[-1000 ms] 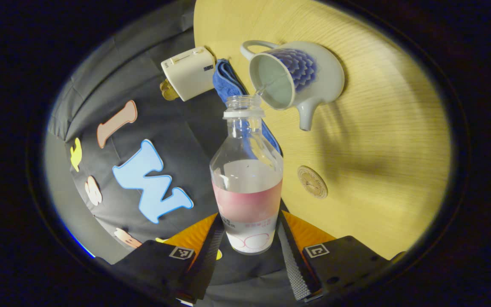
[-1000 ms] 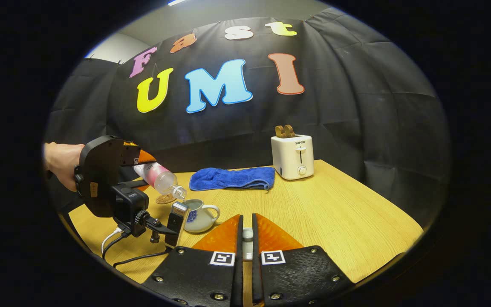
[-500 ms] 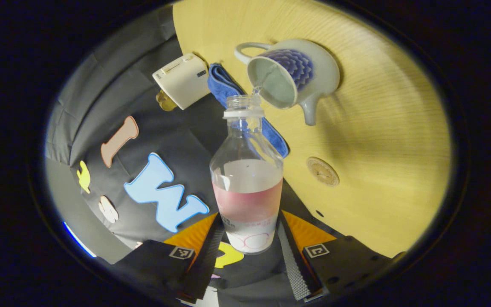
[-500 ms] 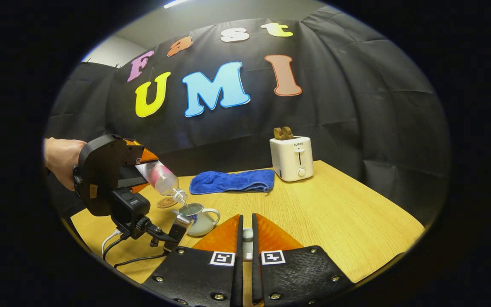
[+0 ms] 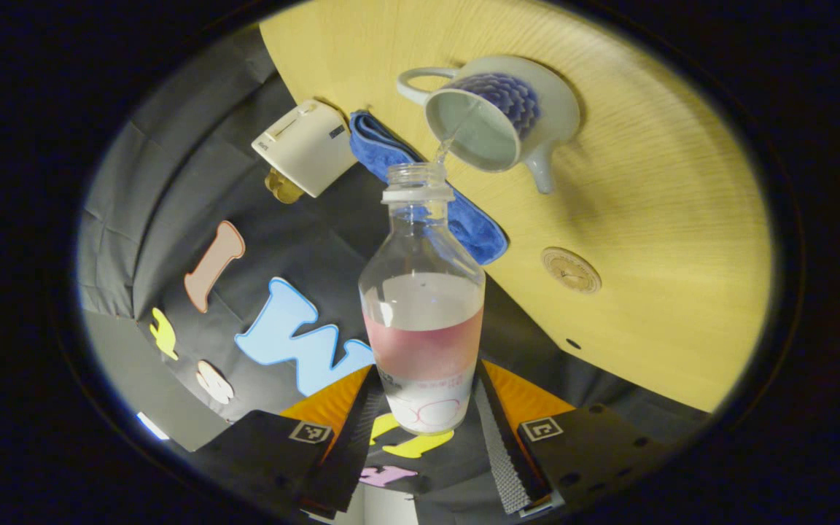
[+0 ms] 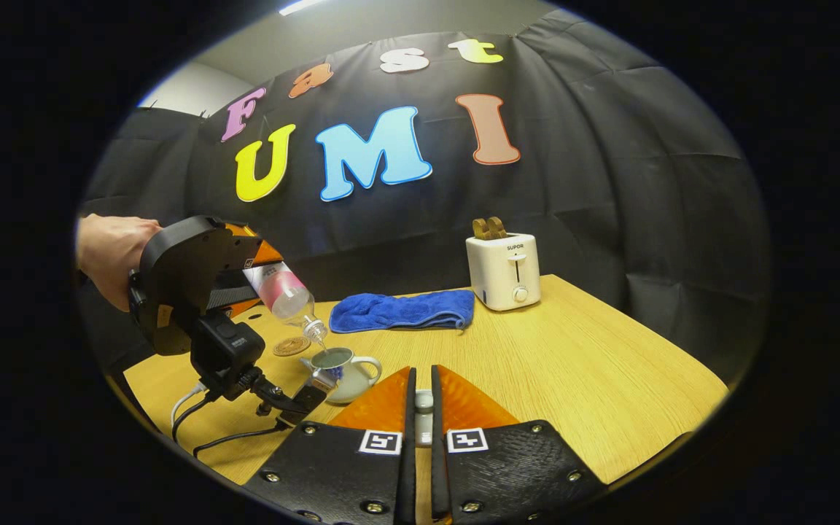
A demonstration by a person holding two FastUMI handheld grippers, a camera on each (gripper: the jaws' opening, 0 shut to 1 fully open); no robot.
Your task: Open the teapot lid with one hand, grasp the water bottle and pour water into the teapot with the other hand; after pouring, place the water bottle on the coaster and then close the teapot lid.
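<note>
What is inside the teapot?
Water: a thin stream falls from the bottle, held by the left tool, into the open teapot. Some water has pooled inside; the bottom cannot be seen.

a: what carries it all?
b: a light wooden table (image 6: 573,364).
a: and directly on it?
b: a white toaster (image 6: 504,271) at the back, a blue towel (image 6: 404,311) lying beside it, a round coaster (image 6: 291,345) nearer the left edge, and a lidless teapot (image 6: 343,368) just in front of the coaster.
</note>
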